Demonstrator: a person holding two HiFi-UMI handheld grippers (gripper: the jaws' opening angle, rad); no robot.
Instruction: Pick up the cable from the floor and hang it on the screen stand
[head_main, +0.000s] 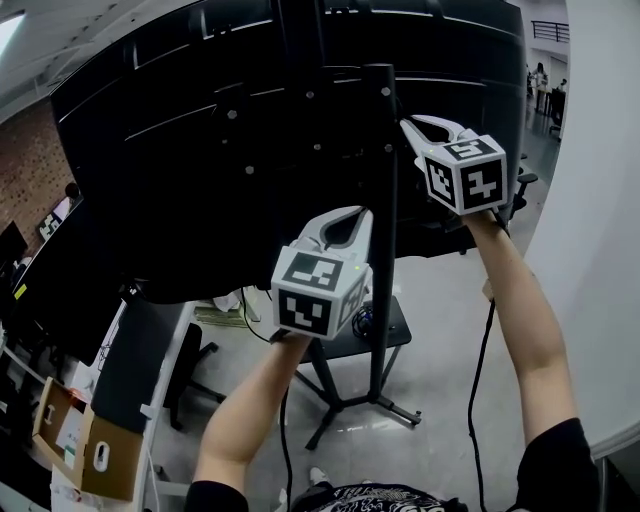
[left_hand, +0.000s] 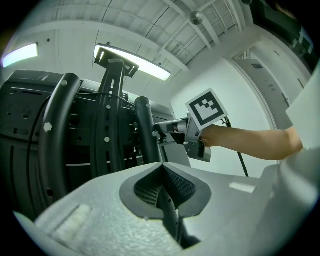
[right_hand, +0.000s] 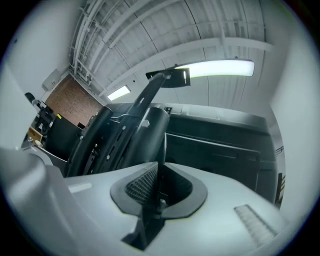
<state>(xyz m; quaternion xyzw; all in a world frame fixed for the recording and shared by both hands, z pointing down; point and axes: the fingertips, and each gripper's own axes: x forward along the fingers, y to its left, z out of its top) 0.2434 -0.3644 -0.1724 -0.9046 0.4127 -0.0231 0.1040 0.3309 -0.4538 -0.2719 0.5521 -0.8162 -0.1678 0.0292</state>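
The big black screen (head_main: 200, 150) shows its back, mounted on a black stand pole (head_main: 381, 200). My left gripper (head_main: 348, 222) is raised just left of the pole, and its jaws are shut on a thin black cable (left_hand: 169, 212). That cable (head_main: 284, 440) hangs down below my left forearm. My right gripper (head_main: 418, 126) is higher, right of the pole by the screen's back, shut on the same cable (right_hand: 149, 220). Another run of cable (head_main: 476, 390) drops along my right forearm. The right gripper (left_hand: 159, 132) also appears in the left gripper view, beside a curved black tube (left_hand: 146, 130).
The stand's tripod feet (head_main: 372, 402) and a small shelf (head_main: 390, 330) sit on the grey floor below. An office chair (head_main: 185, 370) and a cardboard box (head_main: 75, 440) stand at lower left. A white wall (head_main: 600, 250) rises on the right.
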